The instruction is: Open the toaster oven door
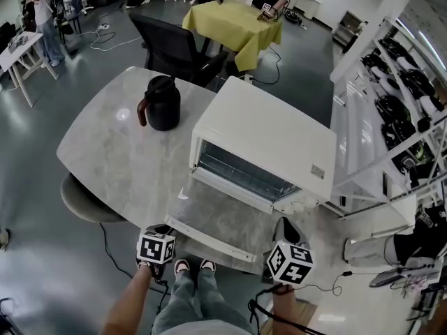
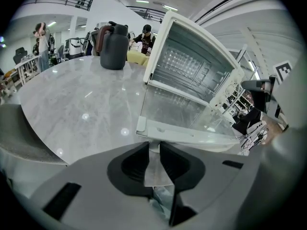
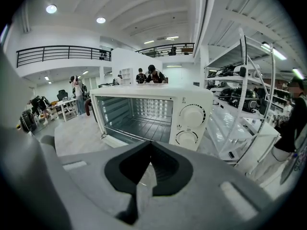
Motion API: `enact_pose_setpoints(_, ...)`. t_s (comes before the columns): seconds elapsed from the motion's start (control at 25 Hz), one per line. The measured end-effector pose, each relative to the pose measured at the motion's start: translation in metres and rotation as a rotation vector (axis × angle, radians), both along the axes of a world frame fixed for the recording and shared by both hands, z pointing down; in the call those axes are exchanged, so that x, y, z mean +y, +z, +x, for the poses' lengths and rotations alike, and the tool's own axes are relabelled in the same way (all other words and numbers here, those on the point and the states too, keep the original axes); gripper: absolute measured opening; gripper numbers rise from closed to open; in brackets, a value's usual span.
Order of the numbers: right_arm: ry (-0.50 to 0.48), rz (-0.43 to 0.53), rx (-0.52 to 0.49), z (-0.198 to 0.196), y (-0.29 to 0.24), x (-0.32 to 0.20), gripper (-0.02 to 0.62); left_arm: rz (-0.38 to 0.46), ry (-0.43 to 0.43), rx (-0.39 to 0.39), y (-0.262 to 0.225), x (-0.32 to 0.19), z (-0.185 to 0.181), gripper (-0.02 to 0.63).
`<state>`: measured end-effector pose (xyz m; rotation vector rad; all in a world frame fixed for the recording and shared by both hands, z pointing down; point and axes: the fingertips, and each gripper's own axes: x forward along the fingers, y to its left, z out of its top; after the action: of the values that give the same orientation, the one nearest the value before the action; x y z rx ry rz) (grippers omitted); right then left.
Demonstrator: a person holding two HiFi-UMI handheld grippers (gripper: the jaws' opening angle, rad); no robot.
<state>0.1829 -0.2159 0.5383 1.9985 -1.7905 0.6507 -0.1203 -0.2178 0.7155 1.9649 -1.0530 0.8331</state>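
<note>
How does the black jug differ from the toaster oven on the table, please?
The jug is black and rounded; the toaster oven is white and boxy, door down. The jug is far smaller than the toaster oven. Both stand upright on the grey table.

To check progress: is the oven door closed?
No, the door lies folded down flat in front of the oven, leaving its inside open to view.
</note>
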Motion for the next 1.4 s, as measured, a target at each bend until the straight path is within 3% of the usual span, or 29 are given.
enact_pose_setpoints(0.2, -0.012, 0.011, 0.004, -0.003, -0.005, -0.004, 0.005, -0.002, -0.033, 0.034, 0.0, 0.003, -0.004, 0.074)
enact_pose_setpoints(0.52, -0.033, 0.057, -0.01, -0.006, -0.022, -0.014, 0.005, 0.05, -0.096, 0.001, -0.031, 0.01, -0.033, 0.051)
enact_pose_setpoints(0.8, -0.035, 0.132, -0.042, -0.003, -0.052, -0.015, 0.005, 0.271, -0.125, 0.037, -0.13, -0.028, -0.029, 0.018)
enact_pose_setpoints(1.04, -0.022, 0.232, -0.065, 0.009, -0.089, -0.014, 0.005, 0.503, -0.099, 0.182, -0.229, -0.072, 0.008, 0.006)
enact_pose_setpoints(1.2, -0.015, 0.304, -0.049, 0.02, -0.117, -0.016, 0.005, 0.65, -0.09, 0.219, -0.282, -0.095, 0.031, 0.005)
enact_pose_setpoints(1.4, 0.002, 0.348, -0.022, 0.033, -0.137, -0.017, 0.005, 0.74, -0.112, 0.239, -0.317, -0.112, 0.049, 0.005)
